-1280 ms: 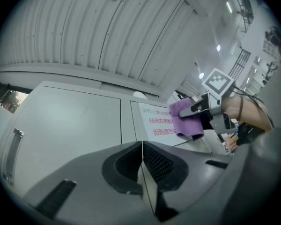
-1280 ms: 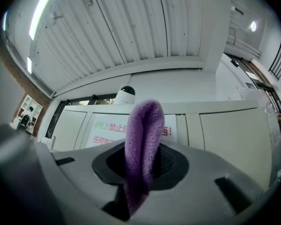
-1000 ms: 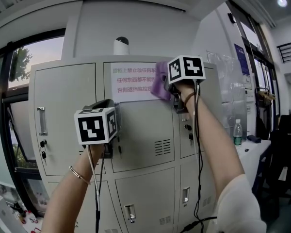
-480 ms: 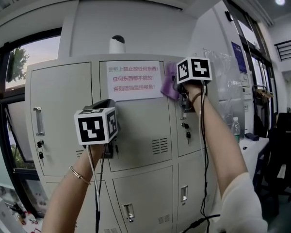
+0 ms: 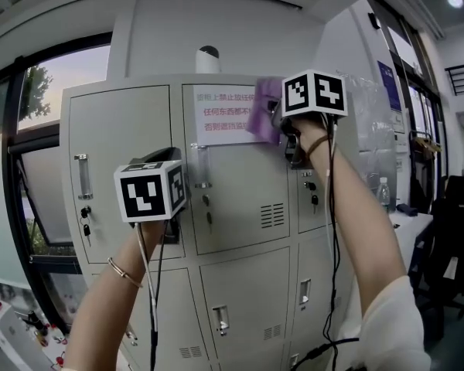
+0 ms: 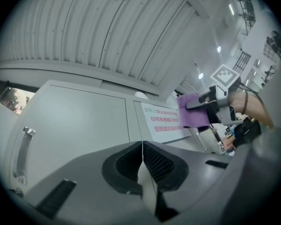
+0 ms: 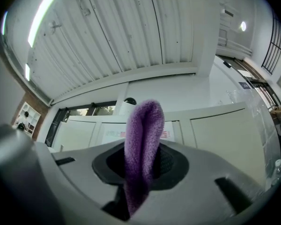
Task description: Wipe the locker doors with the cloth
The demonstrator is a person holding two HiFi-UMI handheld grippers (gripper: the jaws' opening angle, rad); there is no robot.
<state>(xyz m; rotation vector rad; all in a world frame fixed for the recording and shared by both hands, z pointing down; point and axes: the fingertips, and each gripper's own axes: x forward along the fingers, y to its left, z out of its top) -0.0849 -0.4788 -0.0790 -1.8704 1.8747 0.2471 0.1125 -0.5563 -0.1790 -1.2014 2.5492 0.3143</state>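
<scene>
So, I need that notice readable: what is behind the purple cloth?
The right edge of the white paper notice with red print on the grey locker door; the purple cloth hides its last characters.

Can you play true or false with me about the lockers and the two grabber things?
The right gripper holds a purple cloth. True.
The left gripper holds a sponge. False: its jaws are shut with nothing between them.
The cloth is up high, next to the paper notice. True.
The locker doors stand open. False: every door in view is shut.
</scene>
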